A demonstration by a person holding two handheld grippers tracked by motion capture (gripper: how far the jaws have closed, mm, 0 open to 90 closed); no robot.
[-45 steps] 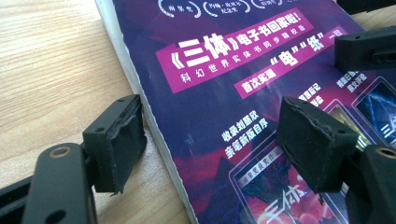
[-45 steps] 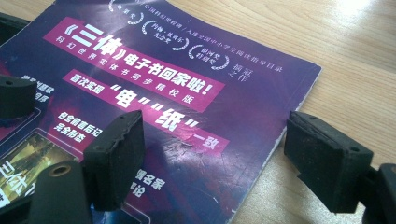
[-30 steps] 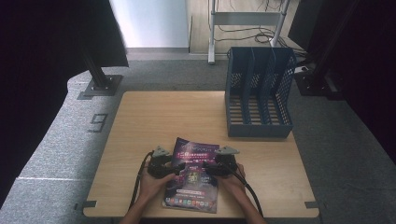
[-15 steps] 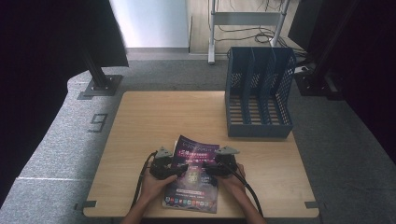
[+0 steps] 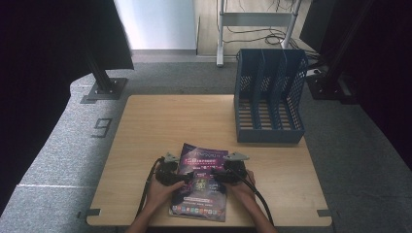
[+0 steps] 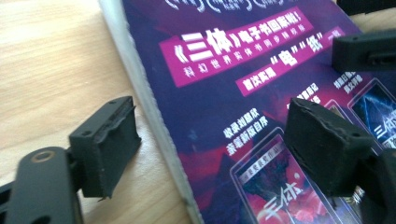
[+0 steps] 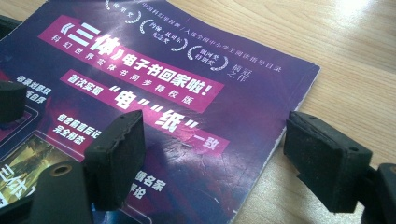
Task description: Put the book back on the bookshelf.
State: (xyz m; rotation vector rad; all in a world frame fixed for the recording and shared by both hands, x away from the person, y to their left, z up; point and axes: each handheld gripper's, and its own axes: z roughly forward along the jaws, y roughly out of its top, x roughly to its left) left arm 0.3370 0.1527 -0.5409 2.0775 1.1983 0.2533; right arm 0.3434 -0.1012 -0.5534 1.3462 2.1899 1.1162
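My hands hide the near part of the magazine, which lies at the table's front edge. My left gripper, jaws just opened wider, straddles its left edge; my right gripper gapes over its right edge. The magazine has turned slightly. The blue file rack stands beyond.

High view overhead facing forward, gripper views close, sharing magazine

A light wooden table stands on grey speckled carpet, which bears a dark figure nine at about nine o'clock. At twelve o'clock a pale wall panel catches daylight beside a metal stand with loose cables, while black curtains hang at ten and two o'clock.
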